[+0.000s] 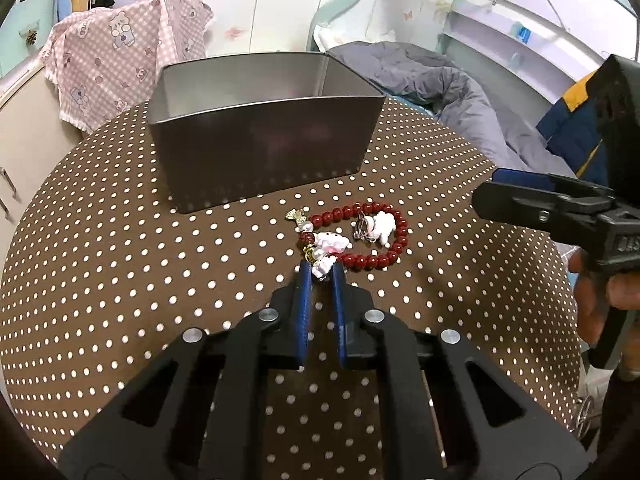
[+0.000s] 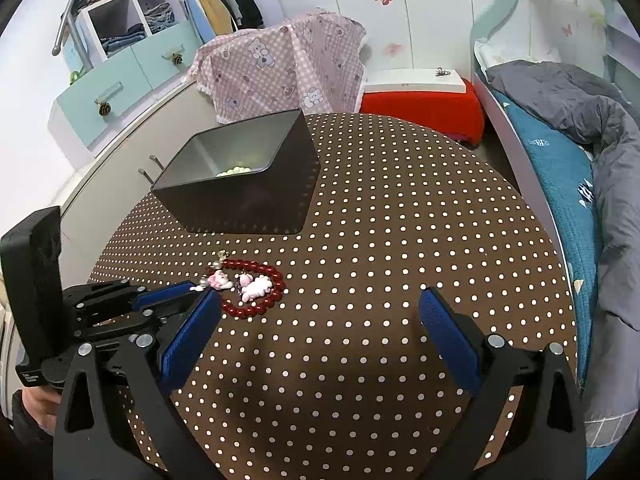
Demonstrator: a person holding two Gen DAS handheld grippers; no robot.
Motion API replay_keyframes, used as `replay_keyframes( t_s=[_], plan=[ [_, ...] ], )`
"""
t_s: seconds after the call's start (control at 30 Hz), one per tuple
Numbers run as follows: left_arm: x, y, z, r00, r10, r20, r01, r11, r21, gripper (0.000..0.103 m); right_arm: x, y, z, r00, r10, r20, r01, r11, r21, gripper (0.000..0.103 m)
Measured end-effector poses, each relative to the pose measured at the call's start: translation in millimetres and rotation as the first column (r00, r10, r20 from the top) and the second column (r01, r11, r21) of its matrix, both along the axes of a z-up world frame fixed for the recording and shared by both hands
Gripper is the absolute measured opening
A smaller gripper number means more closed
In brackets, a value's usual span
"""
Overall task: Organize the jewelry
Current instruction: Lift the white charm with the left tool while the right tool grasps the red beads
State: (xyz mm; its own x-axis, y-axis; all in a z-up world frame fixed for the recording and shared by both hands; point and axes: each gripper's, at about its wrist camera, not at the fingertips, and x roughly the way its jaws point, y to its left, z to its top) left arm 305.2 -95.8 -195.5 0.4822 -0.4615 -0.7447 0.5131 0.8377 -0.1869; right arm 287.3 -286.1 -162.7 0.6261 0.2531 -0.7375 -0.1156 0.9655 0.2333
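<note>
A red bead bracelet (image 1: 384,256) lies on the dotted table, with a white-and-pink charm hair clip (image 1: 332,242) and a white clip (image 1: 378,226) inside its ring. My left gripper (image 1: 322,270) is down on the table, its blue pads closed on the near white charm (image 1: 323,267) of the pink clip. A grey metal tin (image 1: 260,128) stands behind, open-topped; the right wrist view shows pale green beads (image 2: 234,171) in it. My right gripper (image 2: 320,314) is open and empty, right of the bracelet (image 2: 256,308). The left gripper (image 2: 196,296) also shows there.
The round table (image 2: 400,220) has a brown polka-dot cloth. A pink bear-print cloth (image 2: 280,68) hangs behind the tin. A bed with a grey duvet (image 2: 580,120) lies to the right, a red stool (image 2: 420,112) at the back.
</note>
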Motion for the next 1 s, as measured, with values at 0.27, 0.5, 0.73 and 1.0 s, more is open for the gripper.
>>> replay_keyframes(
  t_s=[0.27, 0.5, 0.73, 1.0],
  plan=[
    [-16, 15, 8, 0.999, 0.026, 0.034, -0.027, 1.0, 0.015, 0.01, 3, 11, -7, 1.0, 0.025, -0.018, -0.025, 1.0, -0.012, 0.095],
    [-18, 20, -3, 0.999, 0.051, 0.016, -0.052, 0.995, 0.083, 0.022, 9, 39, -14, 0.992, 0.118, -0.032, -0.119, 0.992, -0.039, 0.095],
    [-14, 14, -1, 0.999, 0.032, 0.039, -0.035, 0.997, 0.069, 0.036, 32, 70, -16, 0.983, 0.181, -0.018, -0.182, 0.978, -0.103, 0.061],
    [-9, 22, -1, 1.0, 0.024, 0.01, -0.024, 1.0, 0.015, 0.011, 40, 91, -32, 0.971, 0.231, -0.056, -0.237, 0.938, -0.254, 0.031]
  ],
)
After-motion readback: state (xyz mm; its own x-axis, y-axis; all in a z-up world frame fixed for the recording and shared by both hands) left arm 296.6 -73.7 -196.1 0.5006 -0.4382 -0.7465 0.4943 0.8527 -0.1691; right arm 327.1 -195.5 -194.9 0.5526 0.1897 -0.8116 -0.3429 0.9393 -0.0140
